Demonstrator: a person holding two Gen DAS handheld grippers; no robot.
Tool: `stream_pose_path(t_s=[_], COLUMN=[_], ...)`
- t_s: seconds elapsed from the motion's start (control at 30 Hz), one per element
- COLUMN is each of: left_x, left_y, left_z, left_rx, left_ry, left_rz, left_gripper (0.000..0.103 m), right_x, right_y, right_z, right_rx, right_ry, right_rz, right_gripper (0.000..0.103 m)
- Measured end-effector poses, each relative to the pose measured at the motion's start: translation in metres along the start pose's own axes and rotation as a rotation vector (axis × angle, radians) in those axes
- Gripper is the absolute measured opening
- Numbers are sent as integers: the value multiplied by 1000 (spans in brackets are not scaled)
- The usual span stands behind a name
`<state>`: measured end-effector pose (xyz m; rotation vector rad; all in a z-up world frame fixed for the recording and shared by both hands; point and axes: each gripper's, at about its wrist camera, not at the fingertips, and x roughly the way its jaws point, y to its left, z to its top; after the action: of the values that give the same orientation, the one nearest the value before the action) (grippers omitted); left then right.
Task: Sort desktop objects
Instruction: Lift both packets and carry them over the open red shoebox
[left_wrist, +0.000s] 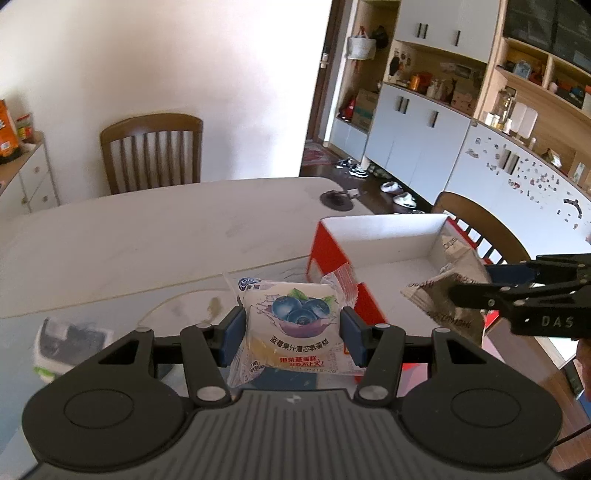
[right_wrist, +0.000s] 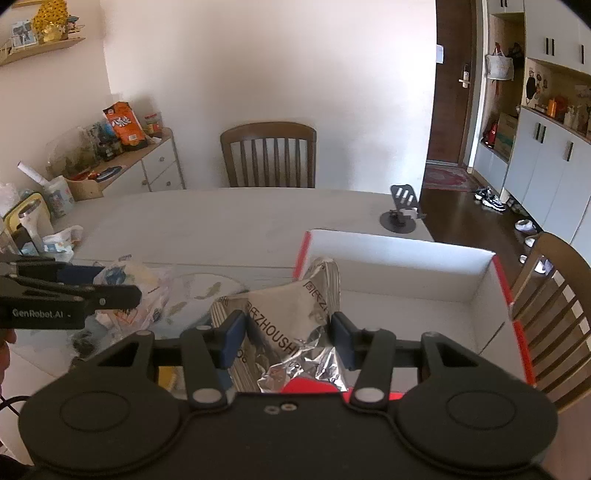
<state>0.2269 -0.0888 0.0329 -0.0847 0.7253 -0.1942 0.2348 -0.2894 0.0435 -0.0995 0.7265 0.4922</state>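
My left gripper (left_wrist: 292, 334) is shut on a clear blueberry cake packet (left_wrist: 295, 325), held above the table just left of a red-and-white open box (left_wrist: 388, 240). My right gripper (right_wrist: 287, 338) is shut on a silver foil snack bag (right_wrist: 291, 325), held over the box's near left corner (right_wrist: 406, 258). In the left wrist view the right gripper (left_wrist: 469, 291) and the foil bag (left_wrist: 443, 295) show at the right. In the right wrist view the left gripper (right_wrist: 122, 293) and its packet (right_wrist: 125, 277) show at the left.
The white table (left_wrist: 147, 236) carries a glass mat with a fish print (right_wrist: 207, 288), a tissue pack (left_wrist: 70, 343) at the near left and a black phone stand (right_wrist: 400, 214) at the far right. Wooden chairs (left_wrist: 153, 151) stand behind and right (right_wrist: 554, 302).
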Motion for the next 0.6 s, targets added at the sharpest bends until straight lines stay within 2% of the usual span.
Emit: stream_pose_path(t_s=[0.6], left_x=[64], left_y=[-76], left_z=[34], left_rx=[116], left_ry=[22], left_rz=[-67], left_gripper=[55], right_x=[21], right_y=[-66], right_z=[1], right_rx=[23], right_ry=[31], right_rz=[-54], right_gripper=[50])
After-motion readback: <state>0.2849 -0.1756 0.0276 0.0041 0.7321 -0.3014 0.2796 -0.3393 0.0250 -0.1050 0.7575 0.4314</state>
